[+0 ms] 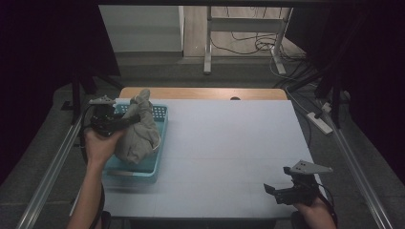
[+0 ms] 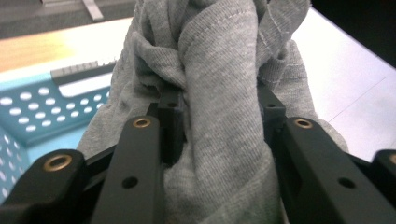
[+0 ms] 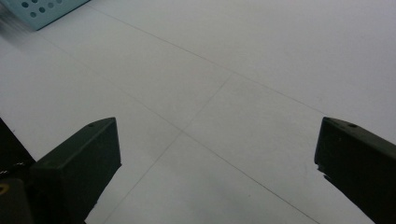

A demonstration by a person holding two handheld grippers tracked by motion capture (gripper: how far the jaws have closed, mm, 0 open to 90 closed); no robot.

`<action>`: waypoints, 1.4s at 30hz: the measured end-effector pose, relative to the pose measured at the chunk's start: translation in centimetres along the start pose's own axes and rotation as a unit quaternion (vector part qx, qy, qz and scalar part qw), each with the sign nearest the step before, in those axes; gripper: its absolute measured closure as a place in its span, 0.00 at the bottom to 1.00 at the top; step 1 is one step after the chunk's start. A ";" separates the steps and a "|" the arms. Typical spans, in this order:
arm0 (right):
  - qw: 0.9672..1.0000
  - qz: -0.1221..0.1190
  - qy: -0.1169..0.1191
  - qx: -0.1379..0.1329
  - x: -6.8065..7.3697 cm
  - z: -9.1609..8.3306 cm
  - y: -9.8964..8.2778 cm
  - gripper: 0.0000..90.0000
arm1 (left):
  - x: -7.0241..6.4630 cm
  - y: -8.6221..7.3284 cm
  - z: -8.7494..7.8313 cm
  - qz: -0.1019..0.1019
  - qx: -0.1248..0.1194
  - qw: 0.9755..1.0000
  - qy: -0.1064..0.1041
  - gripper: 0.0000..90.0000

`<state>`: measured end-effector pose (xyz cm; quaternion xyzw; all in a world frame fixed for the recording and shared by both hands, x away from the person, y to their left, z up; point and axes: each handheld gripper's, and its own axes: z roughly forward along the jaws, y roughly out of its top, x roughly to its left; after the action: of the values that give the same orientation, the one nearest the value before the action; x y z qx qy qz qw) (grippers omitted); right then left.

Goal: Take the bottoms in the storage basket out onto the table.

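A grey cloth (image 1: 138, 131) hangs bunched over a light blue perforated basket (image 1: 160, 143) at the table's left side. My left gripper (image 1: 128, 119) is shut on the cloth's upper part, and the cloth droops into the basket. In the left gripper view the grey cloth (image 2: 219, 93) is pinched between the two black jaws, with the basket (image 2: 28, 112) behind at the left. My right gripper (image 1: 277, 191) stands open low over the white table (image 1: 229, 152) near its front right corner, holding nothing. The right gripper view has its jaws wide apart over the bare table (image 3: 233, 70).
A basket corner (image 3: 42, 9) shows at the top left of the right gripper view. A wooden strip (image 1: 200, 93) runs along the table's far edge. Metal rails (image 1: 52, 162) flank both sides; a power strip (image 1: 321, 121) and cables lie on the floor at the right.
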<state>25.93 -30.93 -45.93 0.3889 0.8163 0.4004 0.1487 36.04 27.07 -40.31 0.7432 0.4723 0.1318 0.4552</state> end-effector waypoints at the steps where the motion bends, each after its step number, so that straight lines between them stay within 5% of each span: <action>1: 1.000 0.001 0.000 0.000 0.0 0.0 0.0 0.01 | -0.1 0.1 -0.2 0.001 -0.003 1.000 -0.002 0.71; 17: 1.000 0.004 0.000 -0.002 0.0 0.0 0.0 0.01 | -3.2 2.0 -1.1 0.032 -0.037 0.998 -0.039 0.70; 42: 1.000 0.008 0.002 0.000 -0.2 0.0 0.0 0.01 | -8.4 3.9 1.6 0.078 -0.030 0.994 -0.076 0.70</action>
<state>26.04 -31.06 -45.97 0.3946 0.8132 0.4028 0.1440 34.94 18.68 -36.15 0.7718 0.3725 0.1238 0.5003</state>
